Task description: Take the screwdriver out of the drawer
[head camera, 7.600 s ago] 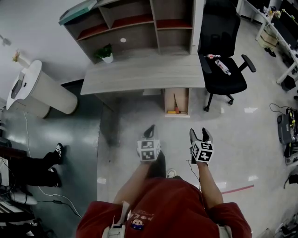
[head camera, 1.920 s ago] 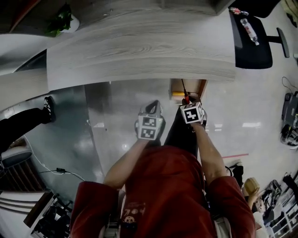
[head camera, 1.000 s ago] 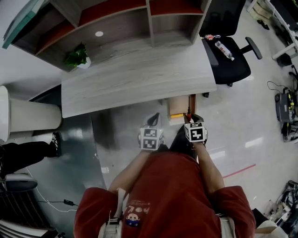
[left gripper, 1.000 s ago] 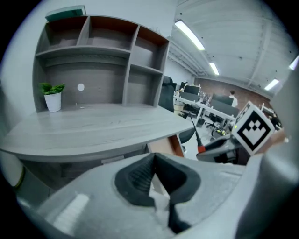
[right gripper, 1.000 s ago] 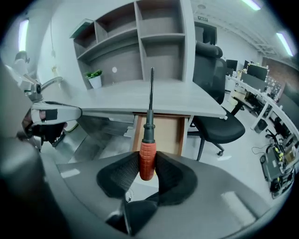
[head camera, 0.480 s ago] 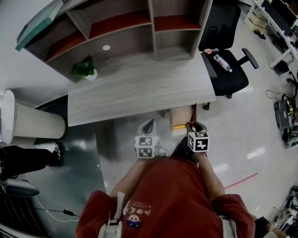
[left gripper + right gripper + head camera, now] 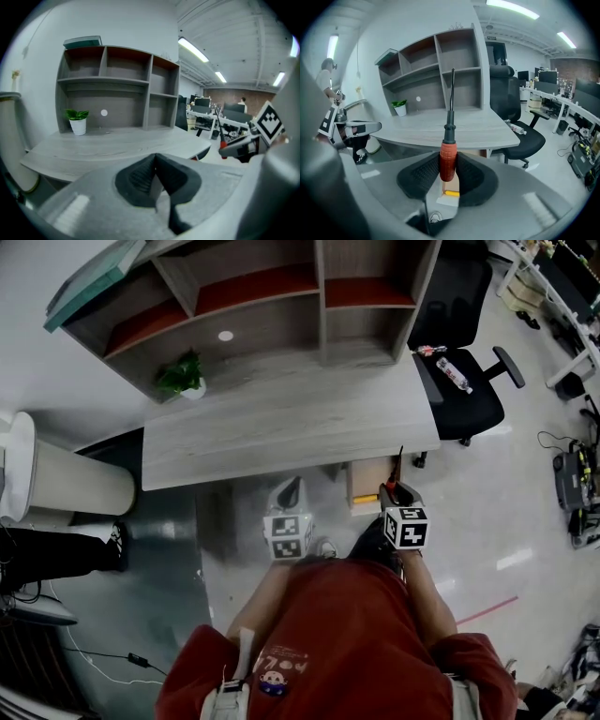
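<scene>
The screwdriver point(image 7: 447, 159) has a red handle and a thin black shaft that stands upright. My right gripper point(image 7: 448, 176) is shut on the red handle. In the head view this gripper point(image 7: 395, 495) hangs over the front of the open wooden drawer point(image 7: 364, 474) under the desk, with the screwdriver point(image 7: 397, 472) pointing away from me. My left gripper point(image 7: 286, 491) is to the left of it, over the floor. Its jaws point(image 7: 154, 180) are shut with nothing between them. The left gripper view also shows the right gripper point(image 7: 236, 147) holding the screwdriver.
A yellow item point(image 7: 362, 497) lies in the drawer. The grey desk point(image 7: 281, 427) carries a shelf unit point(image 7: 253, 296) and a potted plant point(image 7: 185, 376). A black office chair point(image 7: 464, 381) with a bottle point(image 7: 452, 374) stands at the right, a white cylinder point(image 7: 66, 479) at the left.
The screwdriver lay in the drawer; the right gripper closed on it there and has lifted it up out of the drawer. Both grippers have risen over the last second.
</scene>
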Motion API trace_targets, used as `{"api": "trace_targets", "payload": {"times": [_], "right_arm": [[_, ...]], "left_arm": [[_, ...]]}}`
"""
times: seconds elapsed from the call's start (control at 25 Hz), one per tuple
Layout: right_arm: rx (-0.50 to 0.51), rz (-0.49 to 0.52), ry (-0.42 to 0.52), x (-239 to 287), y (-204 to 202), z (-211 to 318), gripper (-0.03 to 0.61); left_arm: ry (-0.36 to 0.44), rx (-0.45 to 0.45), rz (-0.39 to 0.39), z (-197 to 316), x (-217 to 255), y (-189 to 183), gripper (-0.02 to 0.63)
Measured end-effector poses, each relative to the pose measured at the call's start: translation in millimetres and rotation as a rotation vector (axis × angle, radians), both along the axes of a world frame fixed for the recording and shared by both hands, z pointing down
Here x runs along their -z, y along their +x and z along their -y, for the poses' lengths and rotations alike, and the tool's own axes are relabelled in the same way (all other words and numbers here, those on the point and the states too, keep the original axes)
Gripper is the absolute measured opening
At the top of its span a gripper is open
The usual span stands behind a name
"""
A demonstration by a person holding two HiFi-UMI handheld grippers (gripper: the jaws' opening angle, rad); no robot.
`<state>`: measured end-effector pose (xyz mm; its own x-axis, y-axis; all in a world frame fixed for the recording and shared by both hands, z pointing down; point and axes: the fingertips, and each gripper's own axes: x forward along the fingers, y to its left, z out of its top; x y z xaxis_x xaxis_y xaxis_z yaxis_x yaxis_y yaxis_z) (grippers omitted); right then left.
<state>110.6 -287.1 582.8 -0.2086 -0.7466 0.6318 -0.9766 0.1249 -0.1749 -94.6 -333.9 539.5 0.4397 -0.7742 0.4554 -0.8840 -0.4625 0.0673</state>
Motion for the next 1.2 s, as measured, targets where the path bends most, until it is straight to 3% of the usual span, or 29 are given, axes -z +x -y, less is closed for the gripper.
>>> {"api": "trace_targets", "payload": {"times": [1.2], "right_arm": [[0.047, -0.008, 0.003, -1.8, -7.9, 7.4, 0.107]], "left_arm": [[0.009, -0.019, 0.001, -8.3, 4.1, 11.5, -0.002]]}}
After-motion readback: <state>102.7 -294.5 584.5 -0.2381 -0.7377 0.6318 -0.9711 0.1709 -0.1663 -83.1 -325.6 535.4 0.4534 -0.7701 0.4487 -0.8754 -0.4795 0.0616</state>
